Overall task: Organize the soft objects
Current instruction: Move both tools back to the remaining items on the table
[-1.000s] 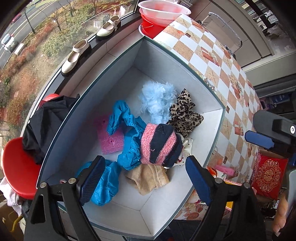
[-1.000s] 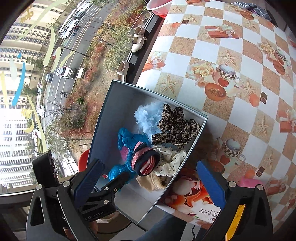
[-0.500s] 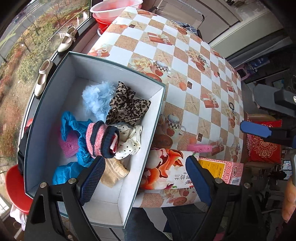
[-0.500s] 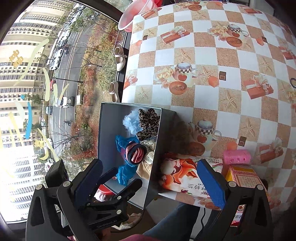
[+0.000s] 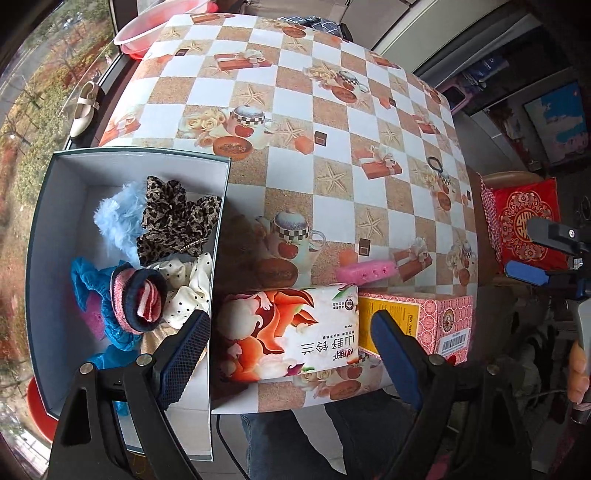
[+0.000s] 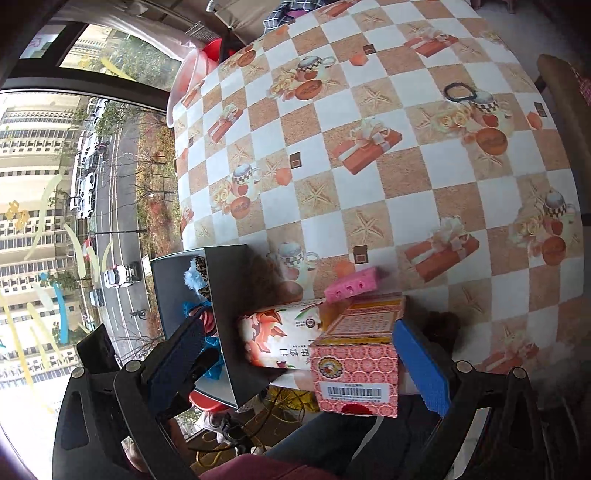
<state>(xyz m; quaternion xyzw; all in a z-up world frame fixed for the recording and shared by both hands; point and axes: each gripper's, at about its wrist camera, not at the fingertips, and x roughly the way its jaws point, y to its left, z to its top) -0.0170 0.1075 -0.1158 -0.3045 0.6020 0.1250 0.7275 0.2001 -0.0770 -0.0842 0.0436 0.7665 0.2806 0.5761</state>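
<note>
A grey open box [image 5: 140, 152] stands off the table's left edge. It holds a light blue feathery piece [image 5: 118, 218], a leopard scrunchie [image 5: 177, 218], a white dotted cloth [image 5: 188, 288], a pink-and-navy striped sock [image 5: 140, 299] and a blue cloth [image 5: 88, 284]. On the checked tablecloth lie a pink sponge [image 5: 369, 271] [image 6: 352, 284] and a black hair tie [image 5: 436, 164] [image 6: 460, 92]. My left gripper [image 5: 290, 354] hangs open above a tissue pack [image 5: 291, 332], holding nothing. My right gripper [image 6: 299, 363] is open over a pink carton [image 6: 358, 362], also holding nothing.
The tissue pack and pink carton [image 5: 417, 317] sit at the table's near edge. Pink and red basins [image 5: 162, 22] stand at the far left corner. A shoe [image 5: 85, 107] rests on the window sill. A red cushion [image 5: 528, 218] lies on a chair to the right. A person's legs [image 5: 314, 435] are below.
Both views have swung from over the box rightward onto the table, rolling as they went. The tissue pack, carton, sponge and hair tie have come into sight. Both grippers stay open.
</note>
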